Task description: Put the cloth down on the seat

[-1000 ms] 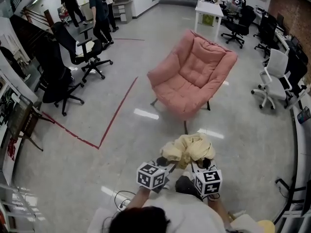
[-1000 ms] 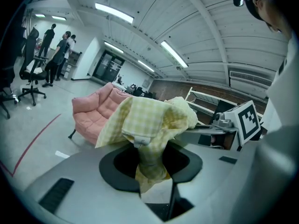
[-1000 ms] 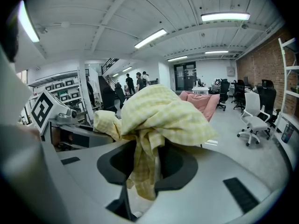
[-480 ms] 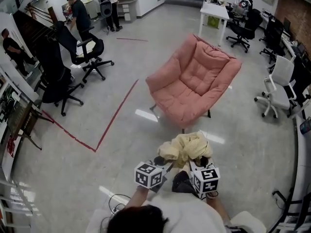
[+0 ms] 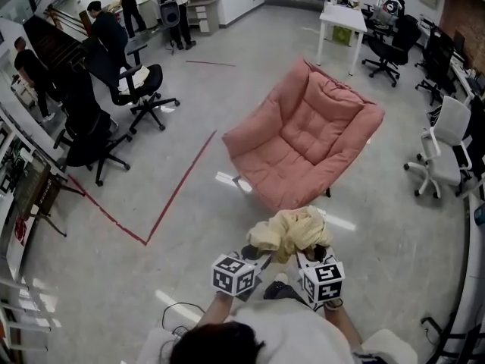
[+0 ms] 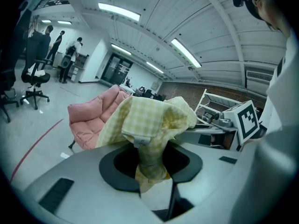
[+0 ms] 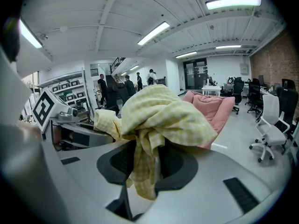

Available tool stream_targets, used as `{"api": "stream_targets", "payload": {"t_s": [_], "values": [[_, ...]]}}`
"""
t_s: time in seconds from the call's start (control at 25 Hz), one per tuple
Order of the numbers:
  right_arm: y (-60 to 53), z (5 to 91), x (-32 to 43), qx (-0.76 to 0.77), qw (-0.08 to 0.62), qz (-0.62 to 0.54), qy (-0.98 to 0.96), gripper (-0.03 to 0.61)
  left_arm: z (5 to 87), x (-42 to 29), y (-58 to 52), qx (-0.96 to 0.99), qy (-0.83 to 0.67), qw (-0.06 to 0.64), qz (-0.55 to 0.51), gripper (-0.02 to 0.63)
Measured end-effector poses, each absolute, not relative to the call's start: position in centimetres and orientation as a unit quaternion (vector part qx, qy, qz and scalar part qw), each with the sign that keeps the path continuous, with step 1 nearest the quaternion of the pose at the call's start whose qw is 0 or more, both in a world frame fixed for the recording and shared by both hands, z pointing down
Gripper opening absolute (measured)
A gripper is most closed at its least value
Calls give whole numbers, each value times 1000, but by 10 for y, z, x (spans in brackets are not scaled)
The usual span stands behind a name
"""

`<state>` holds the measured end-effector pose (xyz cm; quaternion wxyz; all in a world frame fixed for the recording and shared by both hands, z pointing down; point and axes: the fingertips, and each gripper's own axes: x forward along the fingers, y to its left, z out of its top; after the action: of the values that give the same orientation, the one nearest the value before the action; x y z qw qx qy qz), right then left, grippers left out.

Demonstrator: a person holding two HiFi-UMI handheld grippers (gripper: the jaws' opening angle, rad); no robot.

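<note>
A bunched pale-yellow checked cloth (image 5: 292,232) hangs between both grippers, just short of the front edge of the pink cushioned chair (image 5: 303,139). My left gripper (image 5: 260,258) is shut on one part of the cloth (image 6: 148,125), which drapes over its jaws. My right gripper (image 5: 317,253) is shut on another fold of the cloth (image 7: 161,120). The chair's seat (image 5: 284,165) is bare and lies straight ahead; the chair (image 6: 91,120) also shows behind the cloth in the left gripper view and as the chair (image 7: 212,108) in the right gripper view.
Black office chairs (image 5: 125,82) stand at the left, with several people (image 5: 106,29) beyond them. White office chairs (image 5: 447,146) and a white table (image 5: 345,17) are at the right and back. Red tape (image 5: 174,192) marks the grey floor left of the pink chair.
The pink chair has drawn closer and shifted slightly right in the head view as the person walks toward it. Both grippers keep their hold on the cloth. The people at the back left have moved.
</note>
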<state>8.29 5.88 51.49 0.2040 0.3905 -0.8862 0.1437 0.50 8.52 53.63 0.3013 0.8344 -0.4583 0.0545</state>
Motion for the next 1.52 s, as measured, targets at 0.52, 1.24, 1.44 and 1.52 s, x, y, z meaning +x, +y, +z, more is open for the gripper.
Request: {"api": "stream_targets", "payload": {"t_s": [0.52,1.24,1.44,1.52], "values": [[-44,520,120,371,206,144,-894,127,542,43,-13,820,-475,317,39,143],[-97,531,125,378,209,157,-888,127,556,47,-68,816,-472,330,45,143],[-132,536,123,407,202,178,-873,127,557,39,-109,830,-447,329,54,143],[-150,539,121,417,200,187,-866,127,561,36,-127,834,-436,333,58,143]]}}
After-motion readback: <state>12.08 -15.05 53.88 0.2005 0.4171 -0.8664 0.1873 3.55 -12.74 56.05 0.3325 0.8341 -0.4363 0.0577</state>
